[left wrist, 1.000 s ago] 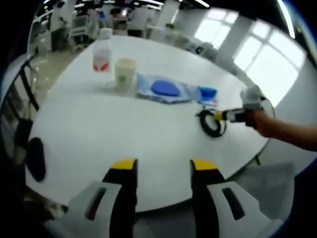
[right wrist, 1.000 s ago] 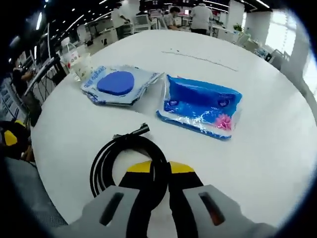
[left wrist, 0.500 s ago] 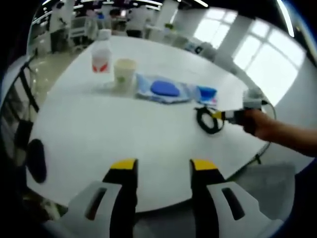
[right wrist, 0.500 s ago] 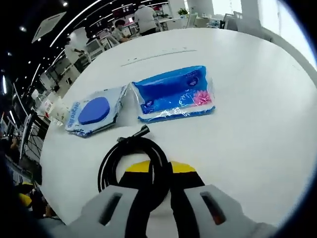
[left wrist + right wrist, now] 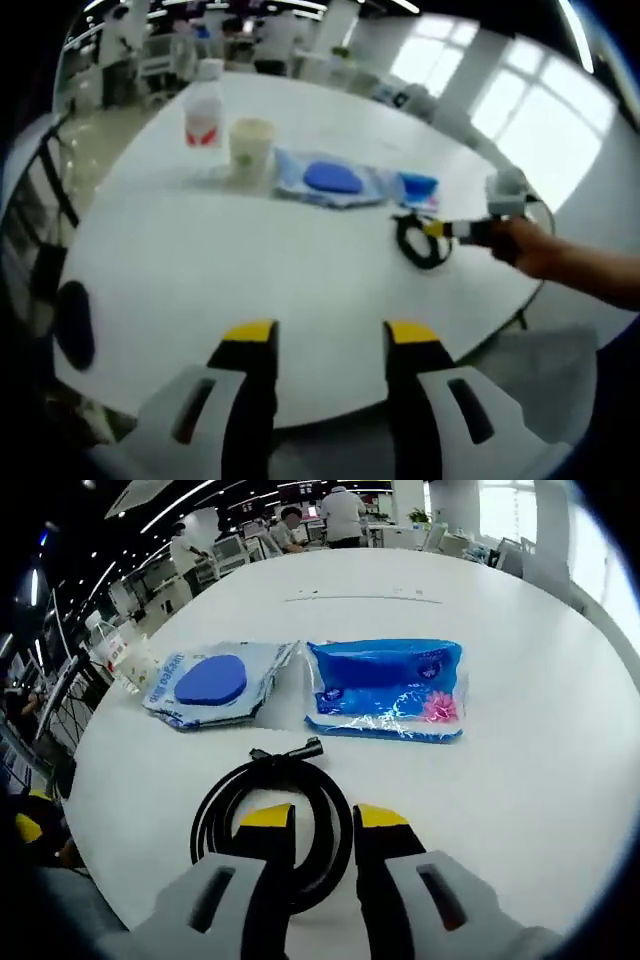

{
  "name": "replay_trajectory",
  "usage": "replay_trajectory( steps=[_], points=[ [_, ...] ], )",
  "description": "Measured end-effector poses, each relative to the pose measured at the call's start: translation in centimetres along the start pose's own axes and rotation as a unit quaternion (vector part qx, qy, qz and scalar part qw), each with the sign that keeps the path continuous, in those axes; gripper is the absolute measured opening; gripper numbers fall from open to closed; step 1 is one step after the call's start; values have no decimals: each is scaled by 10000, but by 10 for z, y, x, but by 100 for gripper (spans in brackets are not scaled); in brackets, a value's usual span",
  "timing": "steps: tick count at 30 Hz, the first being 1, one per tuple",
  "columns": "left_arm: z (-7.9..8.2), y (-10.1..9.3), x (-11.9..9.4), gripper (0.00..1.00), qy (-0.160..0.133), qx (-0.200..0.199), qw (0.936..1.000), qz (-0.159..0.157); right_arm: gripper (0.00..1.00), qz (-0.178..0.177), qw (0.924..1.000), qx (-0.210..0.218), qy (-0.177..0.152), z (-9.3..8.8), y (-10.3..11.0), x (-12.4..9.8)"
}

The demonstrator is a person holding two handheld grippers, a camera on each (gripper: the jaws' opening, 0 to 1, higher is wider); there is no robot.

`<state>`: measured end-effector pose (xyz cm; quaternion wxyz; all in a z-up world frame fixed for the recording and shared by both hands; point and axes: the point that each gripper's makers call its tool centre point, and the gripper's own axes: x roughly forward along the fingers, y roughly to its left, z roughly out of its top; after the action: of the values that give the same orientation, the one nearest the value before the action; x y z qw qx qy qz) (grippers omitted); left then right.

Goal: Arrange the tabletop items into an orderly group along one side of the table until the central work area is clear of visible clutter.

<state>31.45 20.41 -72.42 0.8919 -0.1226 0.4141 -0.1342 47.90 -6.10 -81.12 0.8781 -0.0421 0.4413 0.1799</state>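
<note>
Right gripper (image 5: 322,819) jaws parted astride the near rim of a coiled black cable (image 5: 270,820) on the white table (image 5: 520,780), not pinching, blue packets (image 5: 385,688) beyond it, left gripper (image 5: 330,334) released over bare tabletop, paper cup (image 5: 251,148) and bottle (image 5: 204,116) far across.

Two hand-held grippers, grey with yellow tips

We saw that the left gripper (image 5: 326,335) and the right gripper (image 5: 325,817) each had two pale grey moulded jaws with a dark slot, black inner faces and yellow caps; our bare forearm (image 5: 585,262) wore no sleeve.
</note>
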Motion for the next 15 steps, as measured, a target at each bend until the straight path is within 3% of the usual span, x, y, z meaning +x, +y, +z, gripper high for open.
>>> replay_trajectory(
  steps=[3, 5, 9, 14, 15],
  points=[
    [0, 0, 0, 39, 7, -1, 10000, 7, 18, 96, 9985, -510, 186, -2, 0, 4],
    [0, 0, 0, 39, 13, -1, 10000, 7, 13, 55, 9981, -604, 100, 3, -3, 4],
    [-1, 1, 1, 39, 31, -1, 10000, 18, 12, 88, 9996, -251, 95, 3, -6, 6],
    [-1, 1, 1, 39, 37, -13, 10000, 22, 11, -22, 9963, 860, 48, -3, -7, 4],
    [-1, 1, 1, 39, 38, -14, 10000, 22, 11, -29, 9970, 772, 39, -2, -7, 4]
  ],
)
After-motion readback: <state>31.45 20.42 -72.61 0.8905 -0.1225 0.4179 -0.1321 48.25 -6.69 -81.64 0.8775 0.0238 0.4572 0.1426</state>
